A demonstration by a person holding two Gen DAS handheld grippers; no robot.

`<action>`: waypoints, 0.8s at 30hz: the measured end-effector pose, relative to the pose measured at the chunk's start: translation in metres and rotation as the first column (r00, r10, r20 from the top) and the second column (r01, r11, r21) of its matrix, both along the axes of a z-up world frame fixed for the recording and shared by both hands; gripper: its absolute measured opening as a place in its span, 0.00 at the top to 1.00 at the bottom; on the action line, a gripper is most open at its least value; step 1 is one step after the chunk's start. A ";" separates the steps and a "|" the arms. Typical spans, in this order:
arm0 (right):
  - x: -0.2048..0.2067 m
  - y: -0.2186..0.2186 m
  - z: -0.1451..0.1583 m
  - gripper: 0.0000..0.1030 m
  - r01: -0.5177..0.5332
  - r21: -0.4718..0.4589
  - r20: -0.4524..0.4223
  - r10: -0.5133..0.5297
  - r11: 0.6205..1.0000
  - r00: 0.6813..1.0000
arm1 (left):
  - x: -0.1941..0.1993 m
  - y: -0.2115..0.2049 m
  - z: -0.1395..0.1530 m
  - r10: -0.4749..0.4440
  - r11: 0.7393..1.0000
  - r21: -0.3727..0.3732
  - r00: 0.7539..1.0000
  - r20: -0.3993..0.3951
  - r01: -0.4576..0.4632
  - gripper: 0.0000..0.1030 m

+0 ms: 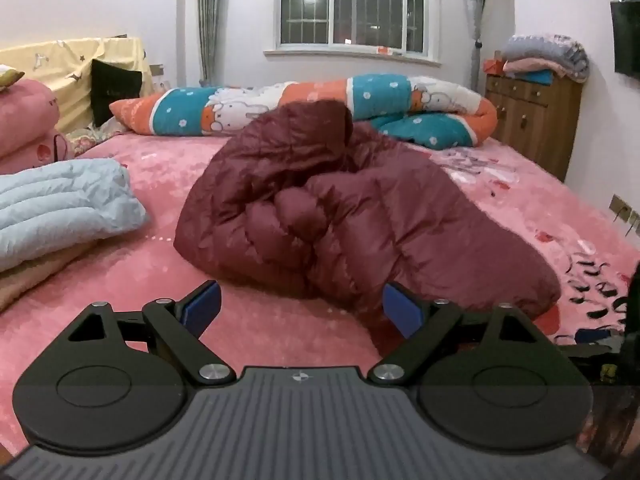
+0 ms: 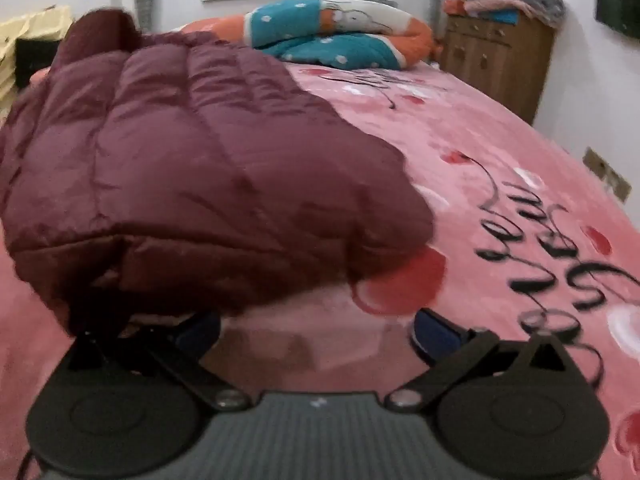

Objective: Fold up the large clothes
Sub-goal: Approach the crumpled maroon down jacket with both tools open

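Observation:
A dark maroon puffer jacket (image 1: 340, 204) lies bunched in the middle of the pink bed (image 1: 152, 264), its hood toward the far side. My left gripper (image 1: 302, 310) is open and empty, just short of the jacket's near edge. In the right wrist view the jacket (image 2: 192, 184) fills the left half, its hem hanging just over the left finger. My right gripper (image 2: 316, 332) is open, its blue pads wide apart, with nothing between them.
A folded light-blue quilt (image 1: 60, 208) lies at the bed's left. A rolled teal-and-orange cartoon quilt (image 1: 320, 108) lies along the far side. A wooden cabinet (image 1: 532, 120) with stacked blankets stands at the right. Pink bedding (image 1: 24, 120) is piled far left.

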State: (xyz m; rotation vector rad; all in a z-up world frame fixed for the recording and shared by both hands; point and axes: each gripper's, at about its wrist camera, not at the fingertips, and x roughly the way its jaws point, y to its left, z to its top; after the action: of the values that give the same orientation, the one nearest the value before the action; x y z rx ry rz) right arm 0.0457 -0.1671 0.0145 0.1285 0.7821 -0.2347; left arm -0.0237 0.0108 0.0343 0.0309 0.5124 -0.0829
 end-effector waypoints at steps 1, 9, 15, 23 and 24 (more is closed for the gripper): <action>-0.006 -0.003 0.004 0.01 0.007 0.002 0.008 -0.007 1.000 1.000 | -0.003 0.000 0.004 -0.003 1.000 -0.005 1.000 0.005 0.003 0.00; -0.051 -0.007 0.057 0.01 0.060 -0.058 0.173 -0.049 0.996 0.984 | -0.025 0.002 0.027 -0.005 1.000 -0.014 0.997 0.076 0.006 0.00; -0.083 -0.009 0.100 0.01 0.100 -0.078 0.297 -0.073 0.992 0.952 | -0.039 0.008 0.042 0.003 0.999 -0.040 0.991 0.130 0.002 0.00; -0.106 -0.001 0.141 0.01 0.086 -0.090 0.372 -0.047 0.992 0.927 | -0.054 0.016 0.053 0.012 0.998 -0.064 0.983 0.182 -0.001 0.00; -0.107 0.002 0.144 0.01 0.085 -0.092 0.376 -0.044 0.992 0.926 | -0.056 0.017 0.054 0.012 0.998 -0.064 0.982 0.187 0.000 0.00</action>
State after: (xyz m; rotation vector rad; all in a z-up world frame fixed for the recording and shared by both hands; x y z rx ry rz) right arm -0.0610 -0.1655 0.1586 0.0943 0.3844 -0.3036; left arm -0.0797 0.0278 0.0886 -0.0255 0.3215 -0.0899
